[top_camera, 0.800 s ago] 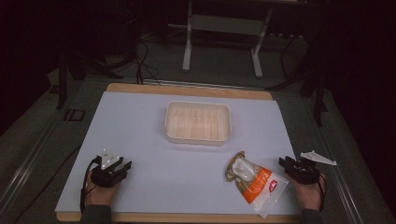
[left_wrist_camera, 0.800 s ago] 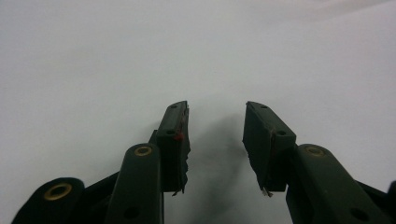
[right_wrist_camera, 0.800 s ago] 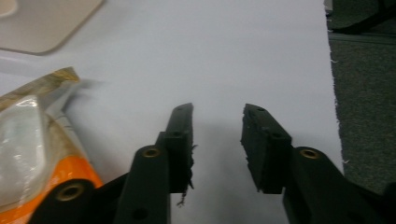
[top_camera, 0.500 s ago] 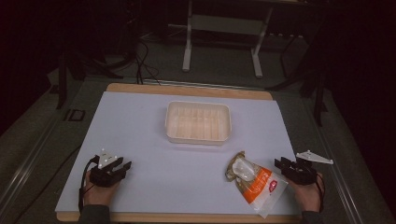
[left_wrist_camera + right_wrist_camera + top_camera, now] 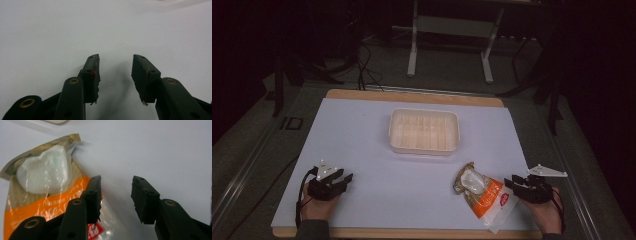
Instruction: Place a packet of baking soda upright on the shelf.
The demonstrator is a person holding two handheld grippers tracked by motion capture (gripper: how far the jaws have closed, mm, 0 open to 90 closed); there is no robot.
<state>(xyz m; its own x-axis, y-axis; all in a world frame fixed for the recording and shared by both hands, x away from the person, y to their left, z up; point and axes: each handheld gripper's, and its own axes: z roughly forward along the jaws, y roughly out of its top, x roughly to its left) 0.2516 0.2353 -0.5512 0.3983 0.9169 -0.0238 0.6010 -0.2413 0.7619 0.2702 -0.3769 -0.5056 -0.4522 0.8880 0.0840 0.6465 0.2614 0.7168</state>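
A clear and orange bag [image 5: 484, 196] with a white lump inside lies flat on the white table cover at the front right. My right gripper [image 5: 511, 183] sits just right of it, jaws open. In the right gripper view the bag [image 5: 47, 182] lies to the left, and the right gripper [image 5: 116, 192] has its left jaw over the bag's edge, with bare table between the pads. My left gripper [image 5: 344, 179] rests at the front left, held by a hand. In its own view the left gripper [image 5: 115, 72] stands open over plain white surface.
A shallow cream tray [image 5: 424, 150] with ribbed compartments sits in the middle of the white table cover [image 5: 362, 135]. The wooden table edge [image 5: 412, 95] runs behind it. Beyond are a dark floor, cables and a metal stand [image 5: 449, 30].
The right gripper has edged slightly left toward the bag. The left gripper, the bag and the tray have kept still.
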